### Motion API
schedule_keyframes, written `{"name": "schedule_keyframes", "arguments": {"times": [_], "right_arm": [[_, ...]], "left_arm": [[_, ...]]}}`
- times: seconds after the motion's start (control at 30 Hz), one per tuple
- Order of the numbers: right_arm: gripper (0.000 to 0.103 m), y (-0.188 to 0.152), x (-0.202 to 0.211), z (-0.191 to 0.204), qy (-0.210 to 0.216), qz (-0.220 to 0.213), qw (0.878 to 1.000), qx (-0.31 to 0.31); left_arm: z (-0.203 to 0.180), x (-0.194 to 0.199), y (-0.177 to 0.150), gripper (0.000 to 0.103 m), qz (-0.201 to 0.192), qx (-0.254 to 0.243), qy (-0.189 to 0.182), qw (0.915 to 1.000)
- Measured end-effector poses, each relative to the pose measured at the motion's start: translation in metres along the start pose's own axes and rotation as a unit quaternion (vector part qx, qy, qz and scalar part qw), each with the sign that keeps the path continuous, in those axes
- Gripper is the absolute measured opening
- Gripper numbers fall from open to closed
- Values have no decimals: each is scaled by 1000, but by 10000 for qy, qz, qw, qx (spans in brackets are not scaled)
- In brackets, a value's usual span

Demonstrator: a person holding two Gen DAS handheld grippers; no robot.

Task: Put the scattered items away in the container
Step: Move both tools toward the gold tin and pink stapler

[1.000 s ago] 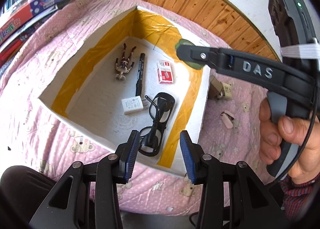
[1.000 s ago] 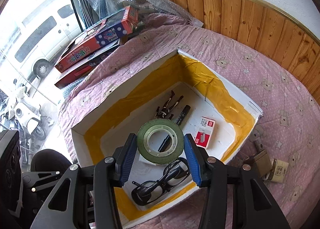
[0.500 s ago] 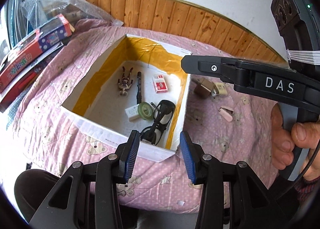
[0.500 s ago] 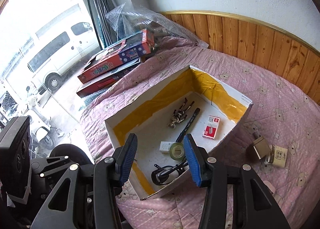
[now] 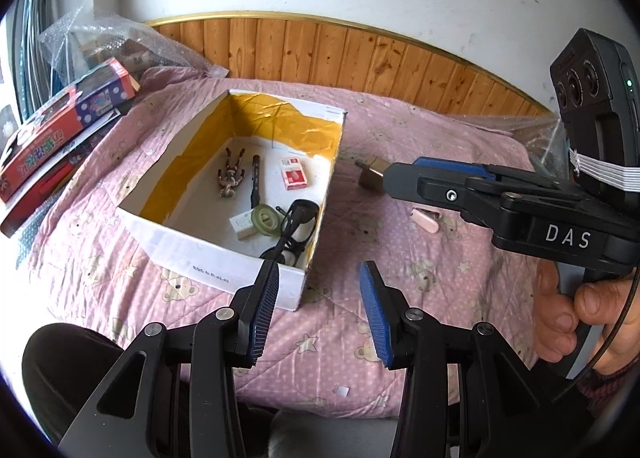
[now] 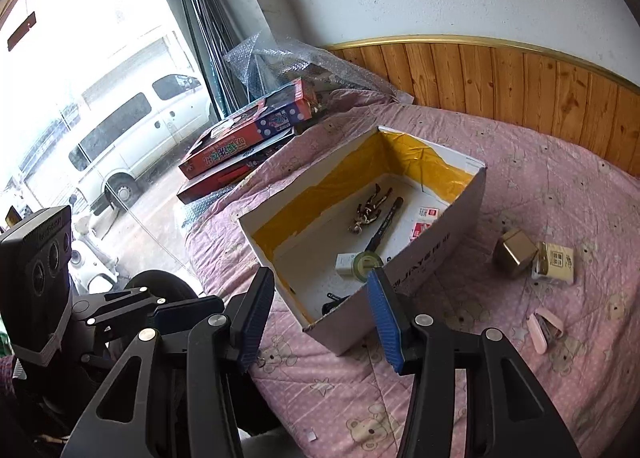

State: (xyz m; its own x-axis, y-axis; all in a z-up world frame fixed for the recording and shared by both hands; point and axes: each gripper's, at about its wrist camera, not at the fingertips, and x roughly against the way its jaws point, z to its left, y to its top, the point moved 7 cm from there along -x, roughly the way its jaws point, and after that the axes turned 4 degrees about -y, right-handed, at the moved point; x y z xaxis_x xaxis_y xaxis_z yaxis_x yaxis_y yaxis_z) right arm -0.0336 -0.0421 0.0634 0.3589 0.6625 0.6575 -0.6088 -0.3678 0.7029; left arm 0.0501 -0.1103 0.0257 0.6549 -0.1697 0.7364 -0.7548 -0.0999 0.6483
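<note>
Left wrist, white box w/ tape roll, glasses, marker

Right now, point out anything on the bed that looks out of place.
Three items lie loose on the pink quilt, outside the white box: a gold cube, a small cream packet touching it, and a pink clip nearer the camera. The box lining, yellow tape, is torn and ragged.
</note>
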Motion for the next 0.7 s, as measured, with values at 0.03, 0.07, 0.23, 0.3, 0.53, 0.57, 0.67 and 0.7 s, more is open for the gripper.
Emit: {"name": "schedule_keyframes", "arguments": {"times": [0.03, 0.07, 0.23, 0.3, 0.53, 0.57, 0.67, 0.7], "right_arm": [[50, -4, 4, -2, 6, -39, 10000, -30], [50, -9, 8, -5, 6, -77, 10000, -63], [51, -39, 24, -32, -157, -187, 9992, -314], [51, -53, 28, -47, -233, -169, 9983, -514], [51, -86, 33, -120, -730, -71, 9884, -1330], [51, -90, 33, -130, -826, -55, 9864, -1419], [51, -100, 28, -158, -1070, 26, 9808, -1632], [51, -102, 24, -167, -1169, 71, 9790, -1669]], "left_arm": [[-4, 1, -2, 45, -3, -55, -14, 10000], [-9, 2, -3, 45, -6, -108, -21, 9999], [-43, -8, -13, 45, 100, -415, -218, 9989], [-58, -20, -17, 46, 236, -490, -347, 9979], [-106, -71, -17, 48, 632, -704, -688, 9931], [-111, -79, -14, 48, 675, -716, -719, 9925], [-120, -106, 1, 48, 737, -732, -732, 9919], [-122, -117, 9, 49, 729, -753, -705, 9920]]}}
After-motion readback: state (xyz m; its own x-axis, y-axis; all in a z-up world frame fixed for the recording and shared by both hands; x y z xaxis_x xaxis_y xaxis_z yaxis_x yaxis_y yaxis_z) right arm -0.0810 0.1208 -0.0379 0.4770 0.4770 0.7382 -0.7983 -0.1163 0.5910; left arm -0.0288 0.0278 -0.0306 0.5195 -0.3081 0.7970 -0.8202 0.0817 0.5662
